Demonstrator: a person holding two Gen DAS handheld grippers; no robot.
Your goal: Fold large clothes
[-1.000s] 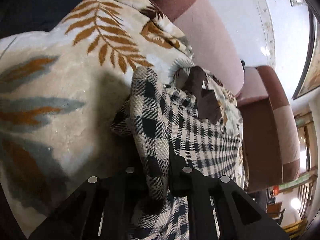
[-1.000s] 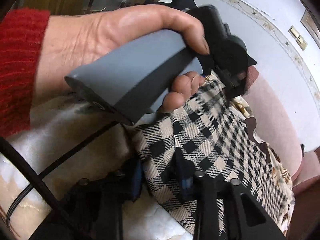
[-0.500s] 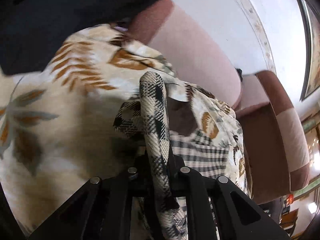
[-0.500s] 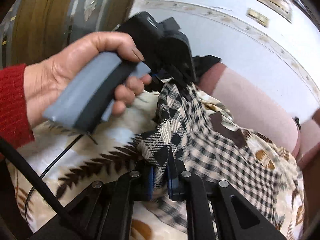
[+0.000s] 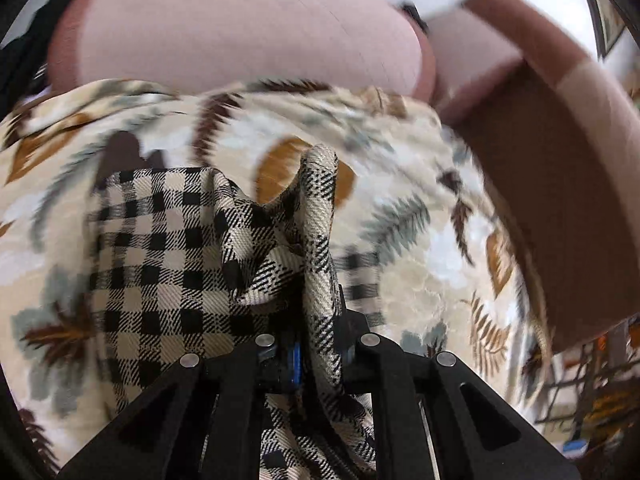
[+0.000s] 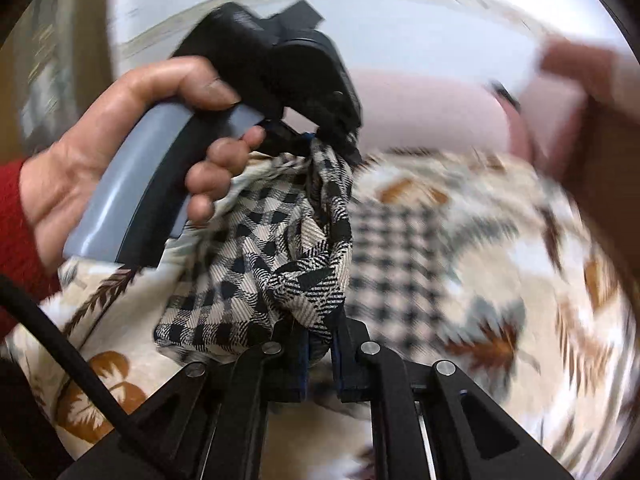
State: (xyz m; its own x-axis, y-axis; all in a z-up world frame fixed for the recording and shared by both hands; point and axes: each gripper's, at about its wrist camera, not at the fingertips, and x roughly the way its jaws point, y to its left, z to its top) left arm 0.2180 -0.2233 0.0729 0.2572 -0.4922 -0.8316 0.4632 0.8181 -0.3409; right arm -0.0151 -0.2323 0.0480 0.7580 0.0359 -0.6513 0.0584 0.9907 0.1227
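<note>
A black-and-cream checked garment (image 5: 168,264) hangs over a sofa draped with a leaf-print blanket (image 5: 432,264). My left gripper (image 5: 320,352) is shut on a bunched edge of the garment, which rises in a fold between its fingers. My right gripper (image 6: 320,356) is shut on another bunched part of the same garment (image 6: 280,264). In the right wrist view the left gripper (image 6: 332,136), held by a hand (image 6: 132,136) with a red sleeve, pinches the garment above and beyond my right fingers. The rest of the cloth (image 6: 392,248) lies on the blanket, blurred.
A pink sofa backrest (image 5: 248,32) runs across the back. A brown and pink armrest (image 5: 560,152) stands at the right. A black cable (image 6: 68,356) crosses the lower left of the right wrist view. A white wall lies behind the sofa.
Both grippers have swung with the garment toward the sofa back and armrest; the views now face the backrest. The two grippers stay shut on the cloth and close together.
</note>
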